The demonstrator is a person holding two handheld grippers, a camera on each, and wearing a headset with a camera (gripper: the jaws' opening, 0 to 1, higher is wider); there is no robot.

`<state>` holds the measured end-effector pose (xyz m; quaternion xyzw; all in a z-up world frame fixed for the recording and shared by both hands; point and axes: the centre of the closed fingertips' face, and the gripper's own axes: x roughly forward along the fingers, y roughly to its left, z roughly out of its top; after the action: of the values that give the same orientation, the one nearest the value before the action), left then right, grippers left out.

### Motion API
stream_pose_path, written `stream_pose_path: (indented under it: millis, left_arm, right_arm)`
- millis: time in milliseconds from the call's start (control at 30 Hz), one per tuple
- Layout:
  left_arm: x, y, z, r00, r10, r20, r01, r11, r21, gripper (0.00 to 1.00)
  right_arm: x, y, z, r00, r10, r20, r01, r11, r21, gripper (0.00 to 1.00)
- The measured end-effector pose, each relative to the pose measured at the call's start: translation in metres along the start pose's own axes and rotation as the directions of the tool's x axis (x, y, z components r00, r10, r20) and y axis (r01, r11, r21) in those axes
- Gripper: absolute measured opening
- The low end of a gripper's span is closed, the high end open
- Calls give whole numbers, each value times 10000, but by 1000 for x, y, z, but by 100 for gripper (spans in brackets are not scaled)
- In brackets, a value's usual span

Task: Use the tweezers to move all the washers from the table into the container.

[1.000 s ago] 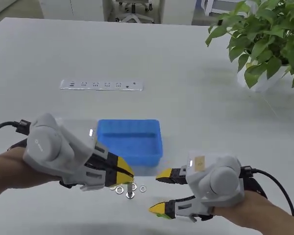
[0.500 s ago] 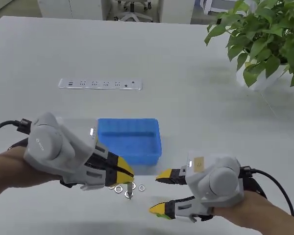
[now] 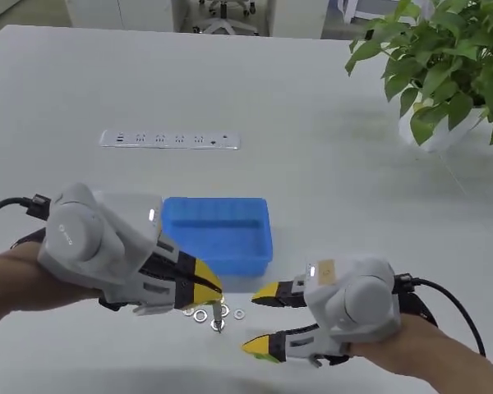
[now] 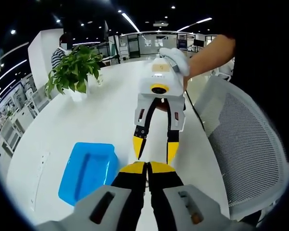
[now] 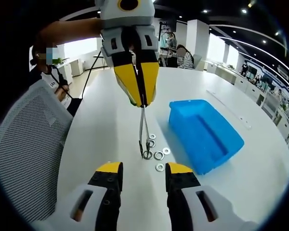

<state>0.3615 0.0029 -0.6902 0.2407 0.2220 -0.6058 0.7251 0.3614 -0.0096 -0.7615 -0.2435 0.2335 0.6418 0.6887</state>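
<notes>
Several small metal washers [image 3: 199, 317] [image 5: 158, 155] lie on the white table just in front of the blue container [image 3: 218, 232] [image 5: 204, 132] [image 4: 86, 171]. My left gripper [image 3: 204, 289] [image 4: 147, 166] [image 5: 142, 100] is shut on thin metal tweezers [image 5: 144, 127] [image 3: 218, 318]. The tweezer tips rest at one washer [image 5: 147, 154]; I cannot tell whether it is pinched. My right gripper [image 3: 255, 320] [image 5: 144, 168] [image 4: 155, 147] is open and holds nothing, just right of the washers, facing the left gripper.
A white power strip [image 3: 170, 141] lies beyond the container. A potted green plant [image 3: 444, 66] stands at the far right. A mesh chair back [image 4: 245, 144] sits off the table's near edge.
My right gripper has drifted slightly left toward the washers. The left gripper and tweezers stay in place over the washers.
</notes>
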Motion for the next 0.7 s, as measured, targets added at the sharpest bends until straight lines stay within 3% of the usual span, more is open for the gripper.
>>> stream_pose_path:
  millis: [700]
  left_arm:
    - [1, -5, 1, 9999, -156, -12, 156, 9999, -30, 5]
  right_arm:
    - [27, 2, 9, 9989, 464, 37, -460, 9964, -712, 24]
